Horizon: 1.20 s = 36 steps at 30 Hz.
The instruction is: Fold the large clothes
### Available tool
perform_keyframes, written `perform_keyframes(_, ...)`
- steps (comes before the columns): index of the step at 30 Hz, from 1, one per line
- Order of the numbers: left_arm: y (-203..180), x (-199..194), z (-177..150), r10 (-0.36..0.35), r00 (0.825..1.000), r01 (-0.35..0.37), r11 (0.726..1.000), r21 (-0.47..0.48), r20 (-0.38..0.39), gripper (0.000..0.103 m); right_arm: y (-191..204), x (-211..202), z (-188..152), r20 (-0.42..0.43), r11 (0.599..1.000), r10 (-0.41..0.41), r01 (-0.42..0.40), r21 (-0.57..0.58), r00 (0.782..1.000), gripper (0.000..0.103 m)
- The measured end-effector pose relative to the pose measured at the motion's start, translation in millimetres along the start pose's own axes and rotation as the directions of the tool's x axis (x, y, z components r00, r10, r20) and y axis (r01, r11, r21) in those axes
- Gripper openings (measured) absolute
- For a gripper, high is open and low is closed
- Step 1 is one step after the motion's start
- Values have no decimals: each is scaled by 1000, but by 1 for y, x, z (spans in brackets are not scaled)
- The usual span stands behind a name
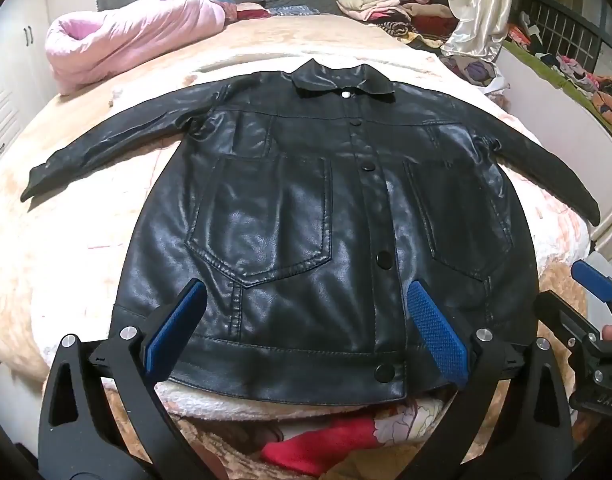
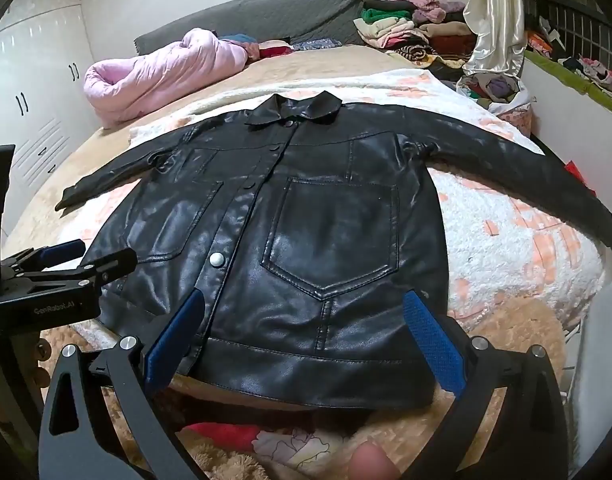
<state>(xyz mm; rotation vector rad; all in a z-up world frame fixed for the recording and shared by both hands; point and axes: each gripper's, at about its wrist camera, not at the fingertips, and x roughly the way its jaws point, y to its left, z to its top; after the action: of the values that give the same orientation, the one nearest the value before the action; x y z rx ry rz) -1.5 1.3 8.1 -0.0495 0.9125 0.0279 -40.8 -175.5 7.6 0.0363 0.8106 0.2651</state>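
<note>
Left wrist view first, reading left to right: a rolled pink quilted duvet [image 1: 138,32] lies at the far left of the bed; the glossy black faux-leather button-front jacket [image 1: 306,200] lies front up and flat on the fluffy cream-and-peach blanket [image 1: 66,248], sleeves spread to both sides, collar far, hem near; a heap of folded clothes [image 1: 385,4] sits beyond on the right. The left gripper [image 1: 306,320] hovers over the hem, jaws wide apart, nothing between them; the right gripper [image 2: 302,328] likewise hangs spread and empty above the hem's right half. Judging by its sheen and thick seams, the jacket should be fairly heavy, stiffish and slippery; the sleeve cuffs or shoulder seams look the surest places to pinch.
</note>
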Motion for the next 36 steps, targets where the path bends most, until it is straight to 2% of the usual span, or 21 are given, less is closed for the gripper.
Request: perform_keyframes(36, 0, -1, -1, -3, 1000, 3, 1000, -1, 2, 94, -6, -2, 2, 15, 999, -31, 30, 17, 999, 99)
